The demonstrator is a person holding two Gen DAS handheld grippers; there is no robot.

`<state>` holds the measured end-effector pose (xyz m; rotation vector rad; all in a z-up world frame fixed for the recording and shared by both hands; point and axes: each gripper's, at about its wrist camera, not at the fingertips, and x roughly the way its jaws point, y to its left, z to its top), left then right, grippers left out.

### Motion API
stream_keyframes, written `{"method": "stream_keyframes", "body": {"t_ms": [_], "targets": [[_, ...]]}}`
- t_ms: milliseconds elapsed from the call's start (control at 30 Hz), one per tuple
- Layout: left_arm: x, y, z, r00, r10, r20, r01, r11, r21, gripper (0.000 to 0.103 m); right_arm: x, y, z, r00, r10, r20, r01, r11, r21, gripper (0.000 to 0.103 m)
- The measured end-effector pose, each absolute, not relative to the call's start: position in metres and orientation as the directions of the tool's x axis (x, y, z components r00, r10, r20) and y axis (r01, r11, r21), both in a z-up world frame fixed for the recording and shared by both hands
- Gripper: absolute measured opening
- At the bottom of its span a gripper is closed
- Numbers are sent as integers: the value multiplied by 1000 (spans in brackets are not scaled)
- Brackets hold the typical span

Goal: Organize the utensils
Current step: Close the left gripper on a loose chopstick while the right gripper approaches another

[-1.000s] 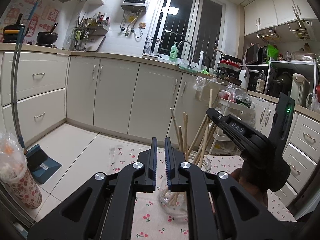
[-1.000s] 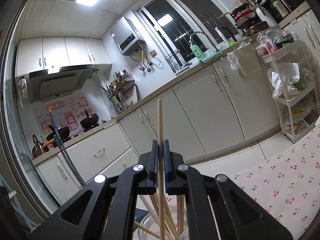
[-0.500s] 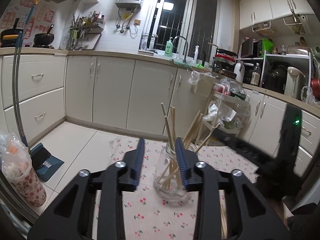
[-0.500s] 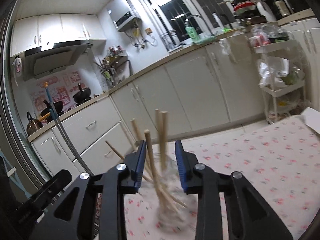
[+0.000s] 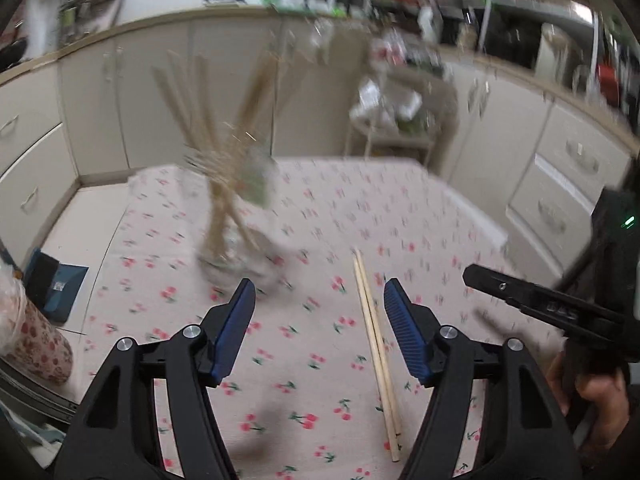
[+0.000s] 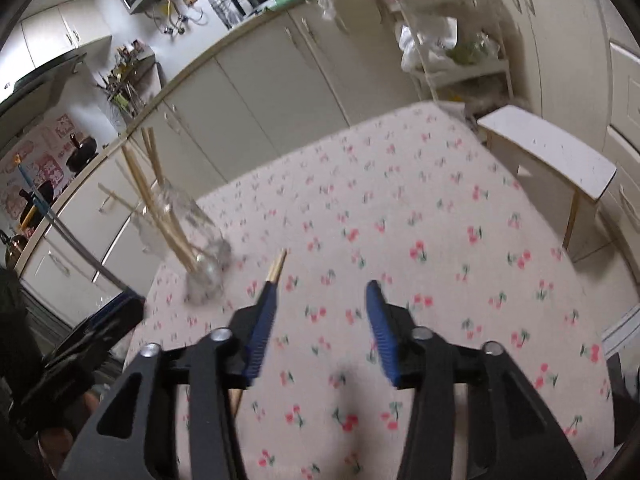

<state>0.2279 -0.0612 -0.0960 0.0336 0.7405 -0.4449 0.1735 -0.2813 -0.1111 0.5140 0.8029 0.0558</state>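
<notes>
A clear glass jar [image 5: 240, 240] holding several wooden chopsticks [image 5: 208, 120] stands on the cherry-print tablecloth [image 5: 312, 208], left of centre and blurred. A pair of chopsticks [image 5: 376, 348] lies flat on the cloth between my left gripper's [image 5: 320, 300] open blue pads [image 5: 236, 320]. My right gripper [image 6: 320, 304] is open and empty over the cloth. The jar [image 6: 204, 268] is to its left, and the loose pair [image 6: 276, 268] pokes out beyond its left finger [image 6: 260, 328]. The right gripper also shows at the right edge of the left wrist view [image 5: 552, 308].
White kitchen cabinets [image 5: 200, 92] run behind the table. A white stool [image 6: 548, 152] stands off the table's right side. A wire rack with bags [image 6: 452, 52] is at the back. A dustpan [image 5: 52, 284] and a patterned bag [image 5: 32, 344] sit on the floor at left.
Both grippers have opened wide and pulled back from the jar. The right gripper let go of its chopstick into the jar. Both views have tilted down toward the cloth and the loose pair.
</notes>
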Motion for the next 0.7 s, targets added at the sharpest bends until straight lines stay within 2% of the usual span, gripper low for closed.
{"method": "stream_keyframes", "body": {"t_ms": [267,700], "targets": [[250,-91,-130,544,-316,-777,394,914,-96,64,168,-281,-113,694,248,-676,130,881,456,56],[267,-105,-148,487,-252,-837,383,922,-54,64,164,-296,-119,694,246,-676,164,861,481,62]]}}
